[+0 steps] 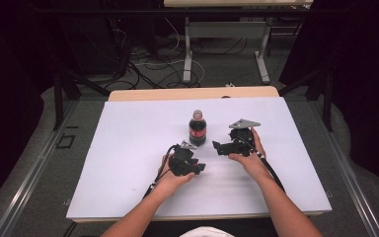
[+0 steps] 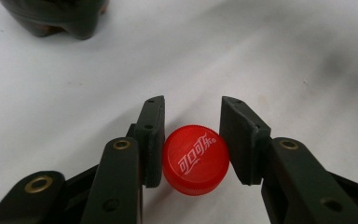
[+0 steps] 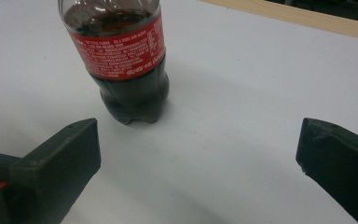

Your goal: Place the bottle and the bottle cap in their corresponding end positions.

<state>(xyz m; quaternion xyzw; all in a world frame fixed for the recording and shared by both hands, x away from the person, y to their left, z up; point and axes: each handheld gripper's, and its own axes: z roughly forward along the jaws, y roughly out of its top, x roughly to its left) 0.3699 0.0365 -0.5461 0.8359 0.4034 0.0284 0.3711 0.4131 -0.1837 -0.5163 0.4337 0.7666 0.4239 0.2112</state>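
Fingers point(image 2: 151, 140) of the left gripper point(image 2: 193, 140) are seen in the left gripper view set on either side of a red bottle cap point(image 2: 196, 159). One pad is pressed against the cap's ribbed side; whether the other pad touches it cannot be told, as a thin gap may remain. The cap lies top up on the white table surface point(image 2: 284, 60), its white lettering facing the camera. In the high view the left gripper point(image 1: 197, 168) is held low over the table, a little nearer the front edge than the middle, just in front of the cola bottle point(image 1: 197, 129).

Fingers point(image 3: 70, 158) of the right gripper point(image 3: 198, 158) are spread wide apart and nothing is held between them. In the right gripper view the cola bottle point(image 3: 126, 70) stands upright on the table beyond the jaws, well clear of both, with dark liquid and a red label. In the high view the right gripper point(image 1: 219, 147) is held just beside the bottle, on its right, jaws turned toward it.

The bottle stands near the middle of the table, somewhat toward the far edge, where a wooden strip point(image 1: 192, 94) is exposed.
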